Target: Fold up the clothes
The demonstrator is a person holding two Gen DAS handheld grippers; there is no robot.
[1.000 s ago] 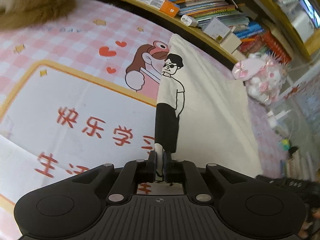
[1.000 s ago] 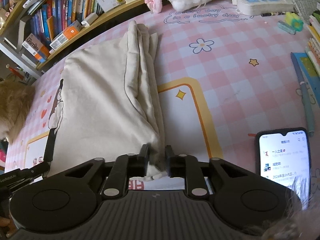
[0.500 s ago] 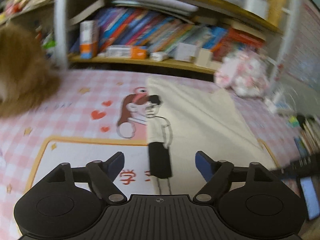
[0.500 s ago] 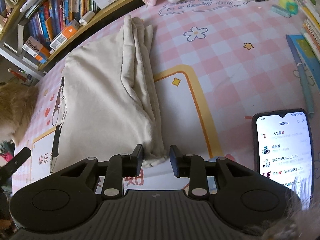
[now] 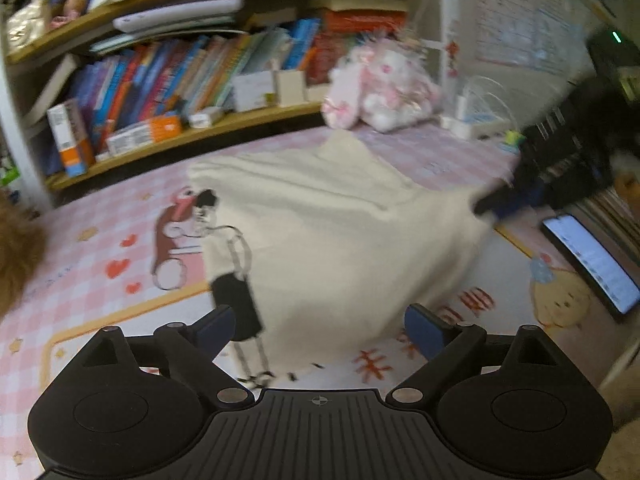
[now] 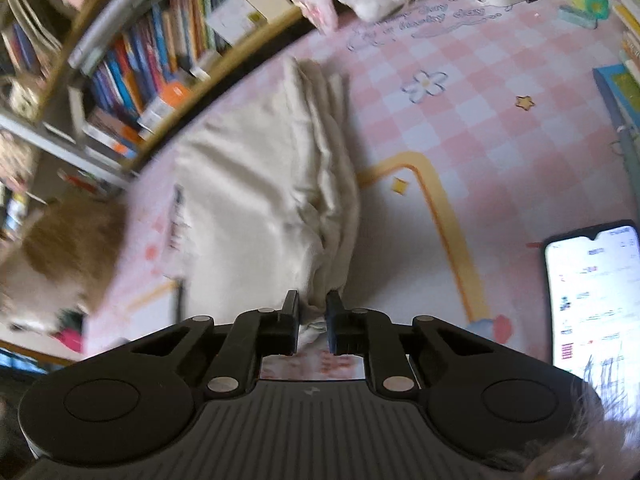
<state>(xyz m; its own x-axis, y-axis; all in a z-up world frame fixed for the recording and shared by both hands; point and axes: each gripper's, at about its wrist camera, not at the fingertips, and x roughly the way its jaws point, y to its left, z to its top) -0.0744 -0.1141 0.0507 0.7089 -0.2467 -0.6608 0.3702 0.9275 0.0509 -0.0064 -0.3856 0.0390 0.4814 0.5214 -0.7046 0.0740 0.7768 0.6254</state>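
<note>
Pink checked desk mat (image 6: 472,128) under everything, bookshelf (image 5: 168,80) along the far edge, plush toy (image 5: 380,92) at its end, lit phone (image 6: 592,292) off to the right, something furry and tan (image 6: 68,248) at the left margin.

Cream T-shirt (image 5: 328,240) in the middle of the mat, already narrowed lengthwise: one long side doubled over into a thick stack of layers (image 6: 332,168), printed cartoon figure (image 5: 232,272) running along the opposite long edge. Near right corner drawn up and outward, so that the cloth stands in a taut ridge rather than lying flat.

Right gripper (image 6: 312,312) clamped on that near corner, jaws nearly together with a wad of fabric bulging between them; pinched at the stacked edge, probably so that all layers travel as one. Seen too from the left wrist view (image 5: 504,204), off to the right, tugging the hem sideways.

Left gripper (image 5: 320,324) spread wide, blue pads well apart, holding nothing, poised just short of the near hem beside the printed figure; likely positioned to take the matching corner so both ends lift evenly.

Heavy motion blur in both views, so fine creases hard to read. Lengthwise fold in place; cross fold, hem toward collar, not visible. Judged stage: somewhere between the side folds and the final halving, with only one corner secured.
</note>
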